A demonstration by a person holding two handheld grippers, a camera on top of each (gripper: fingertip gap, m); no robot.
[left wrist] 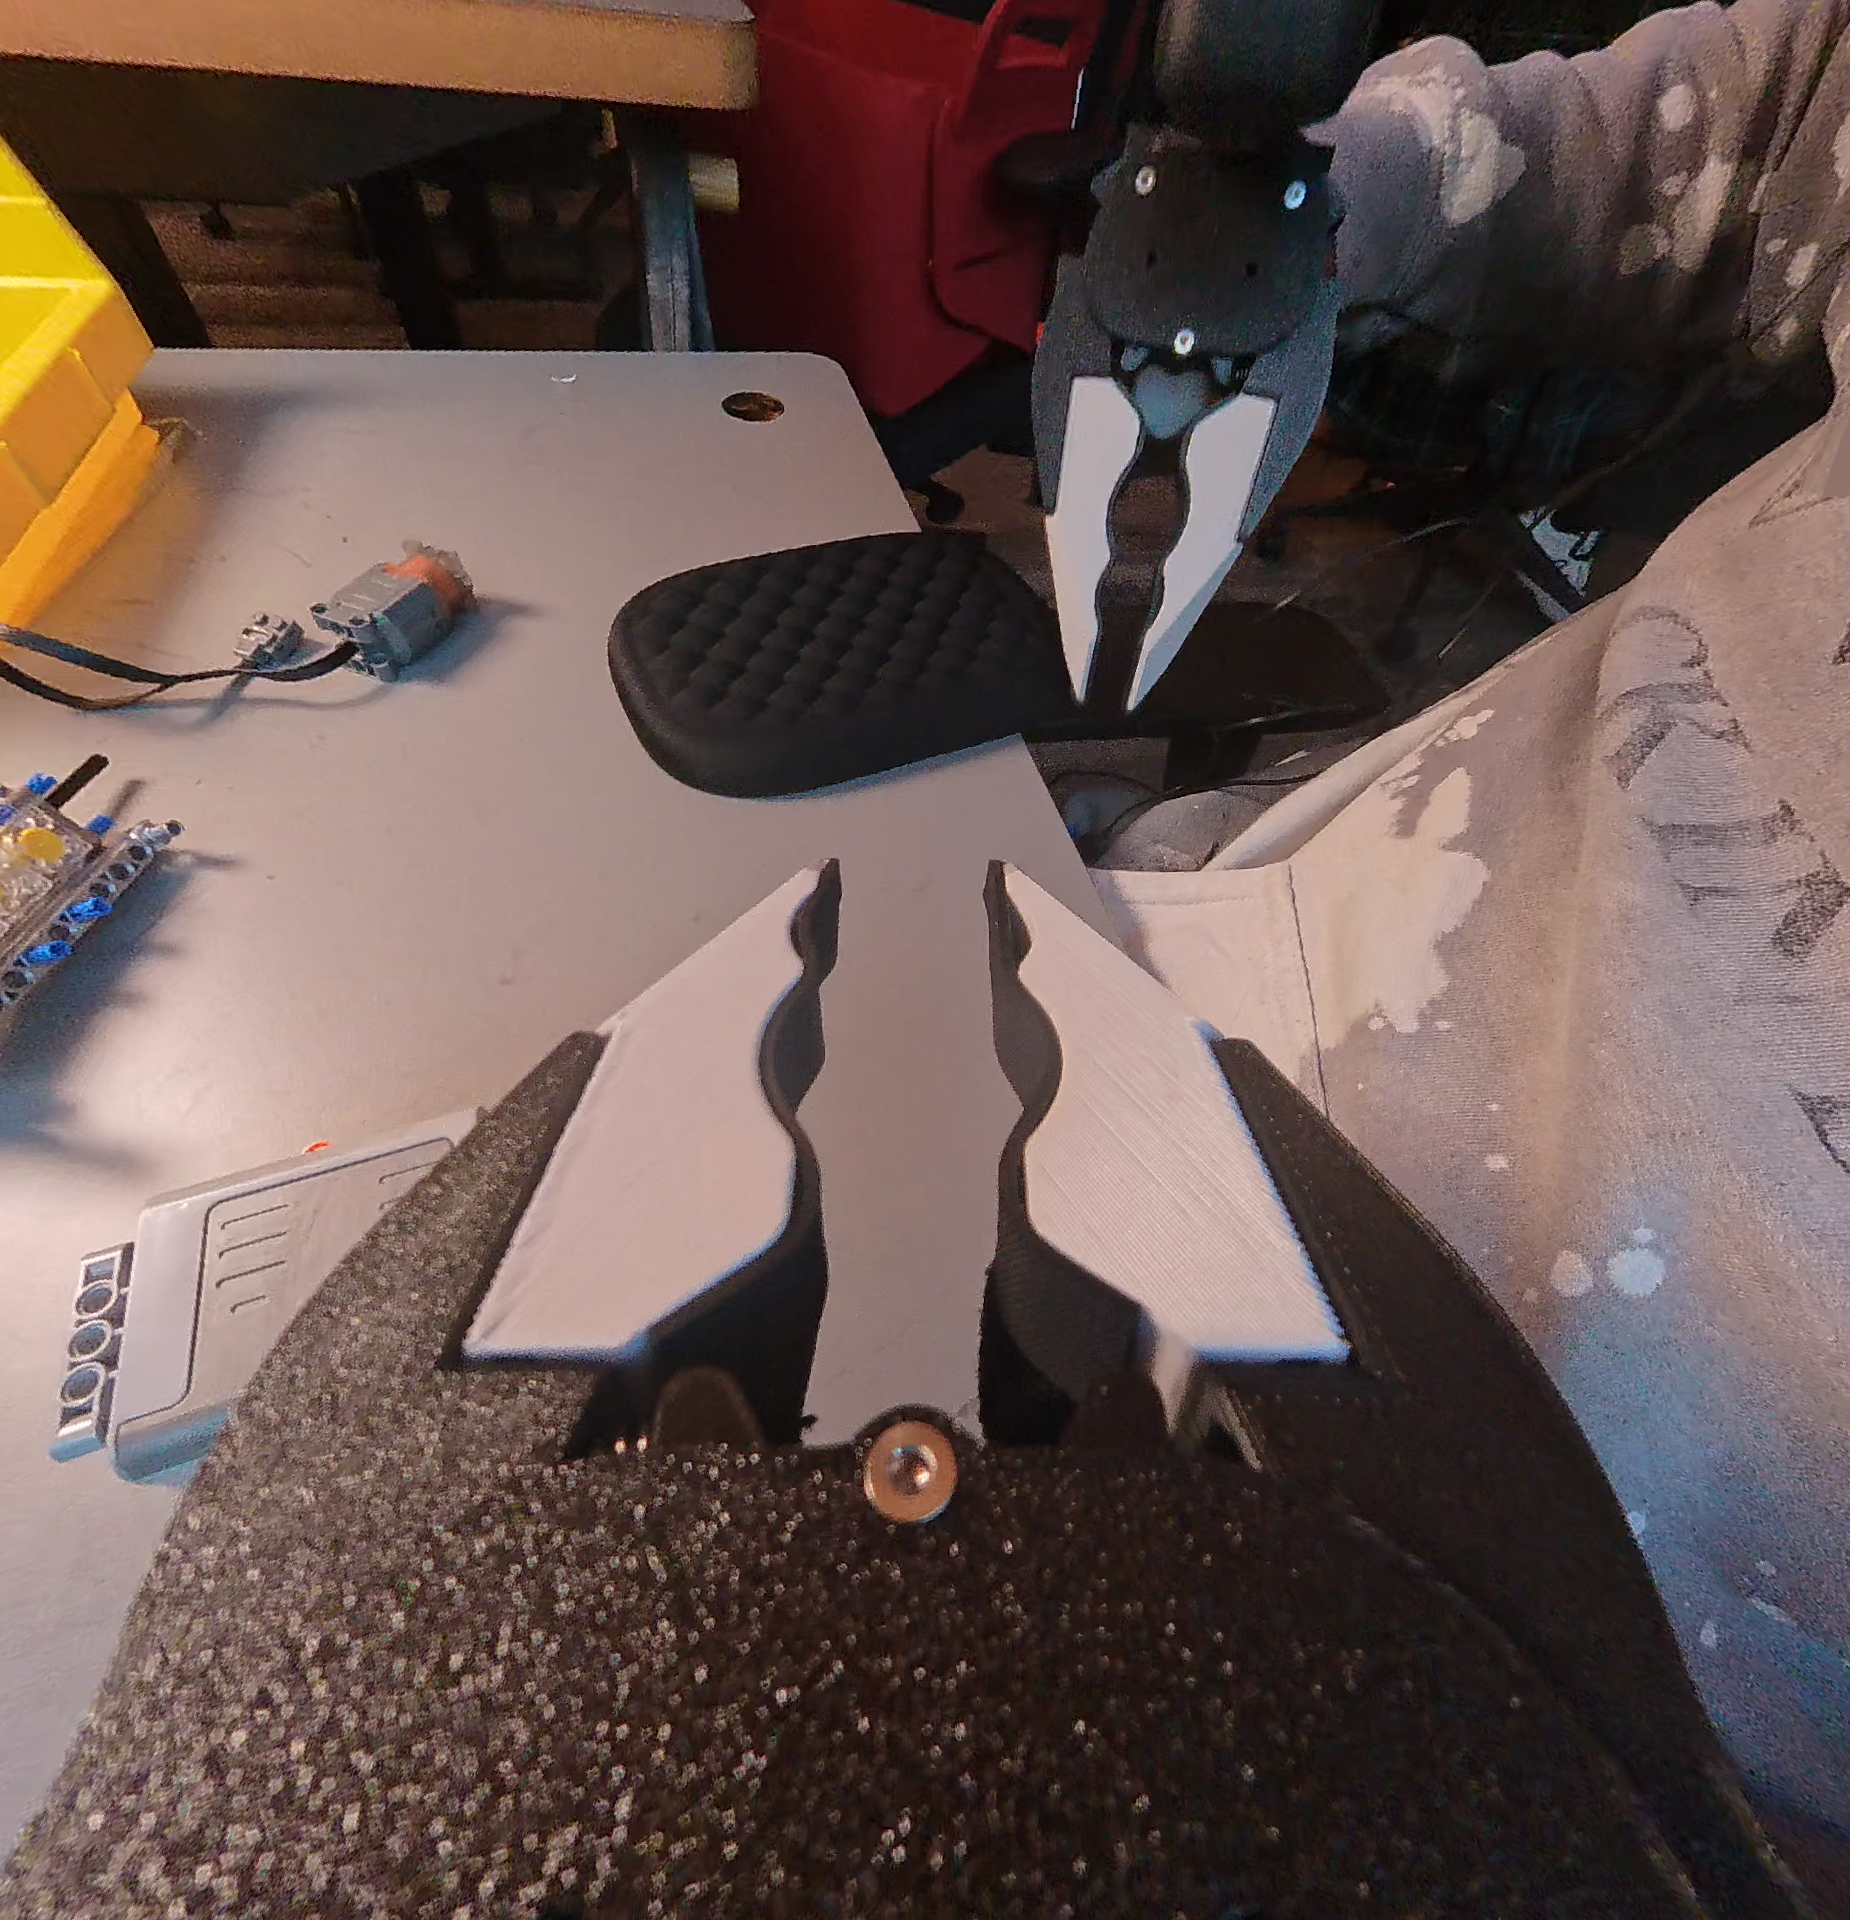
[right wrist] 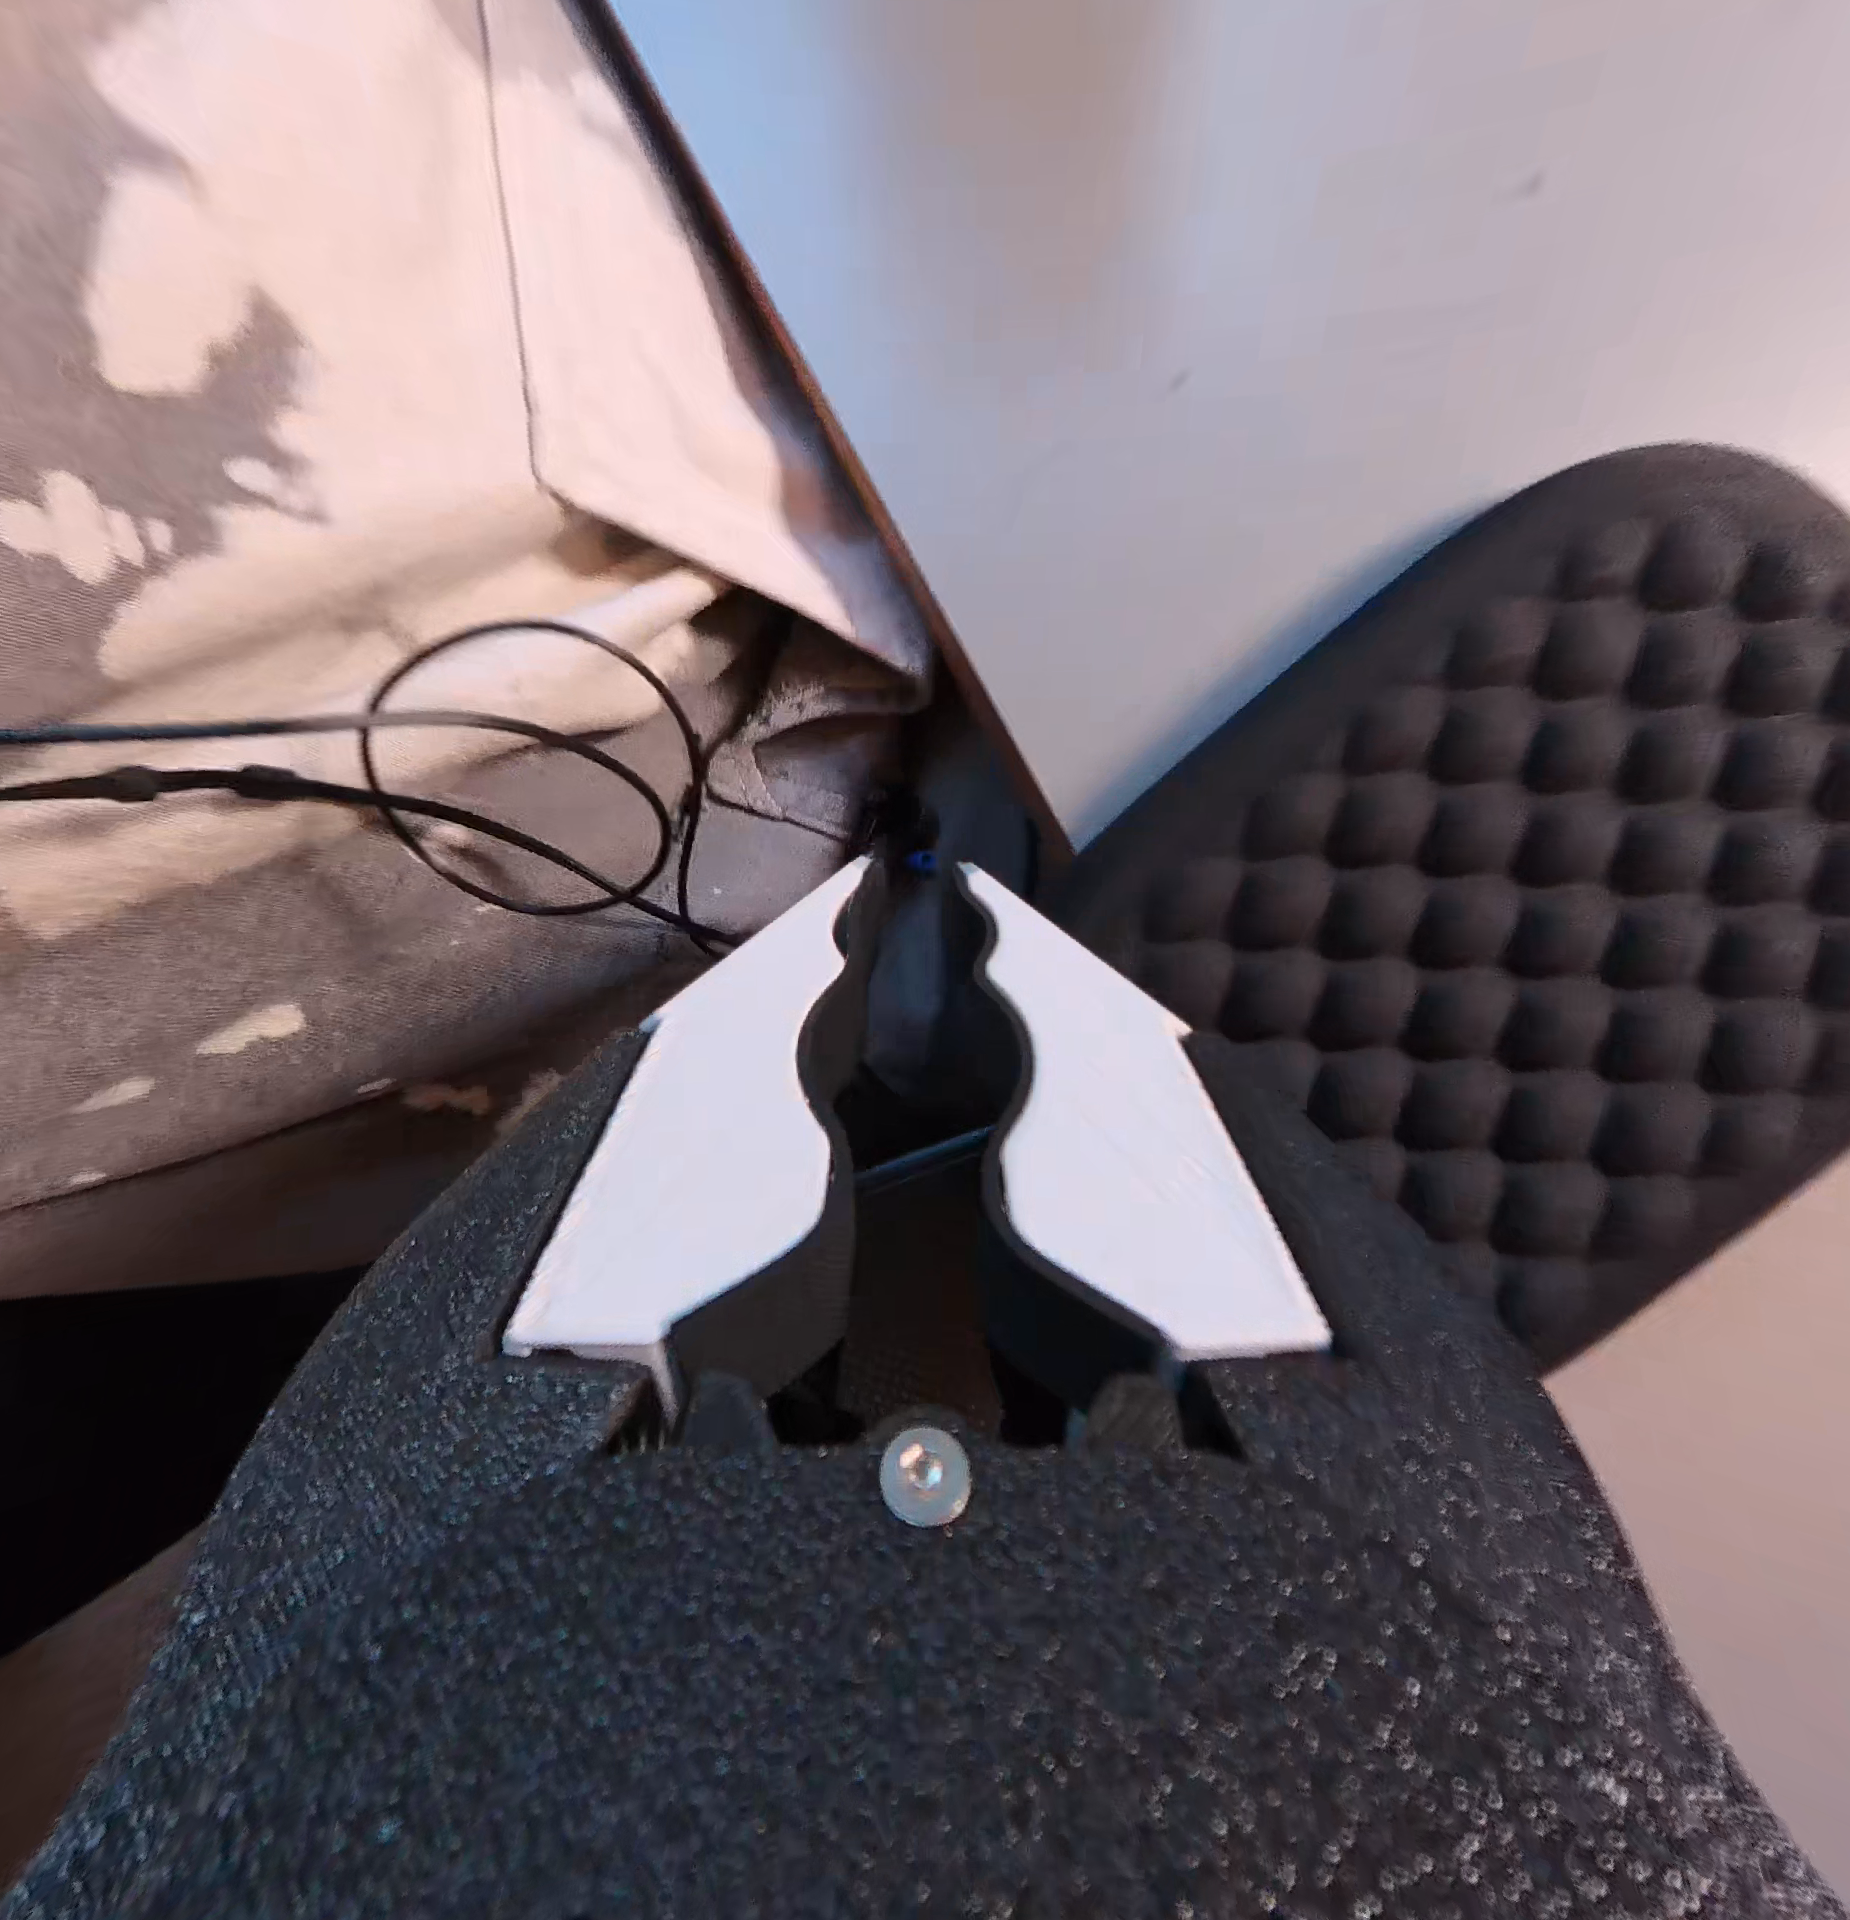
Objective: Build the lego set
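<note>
My left gripper [left wrist: 910, 873] is open and empty, low over the grey table [left wrist: 547, 499] near its right edge. My right gripper [right wrist: 913, 869] hangs off that edge, beside a black dimpled armrest [right wrist: 1544, 894]; it also shows in the left wrist view [left wrist: 1110, 698], pointing down. Its jaws stand a narrow gap apart. A tiny blue piece [right wrist: 921, 860] shows right at its tips; I cannot tell whether it is gripped. A grey motor with an orange end and a black cable [left wrist: 401, 603] lies on the table, far left of both grippers.
A yellow bin [left wrist: 38, 343] stands at the table's far left. A brick assembly with blue pins [left wrist: 38, 894] and a grey box [left wrist: 235, 1299] lie at the left. A person's patterned grey clothing [left wrist: 1523, 1039] fills the right. Thin black cables [right wrist: 505, 769] loop over it. The left gripper's tips are roughly 20 cm from the right gripper's.
</note>
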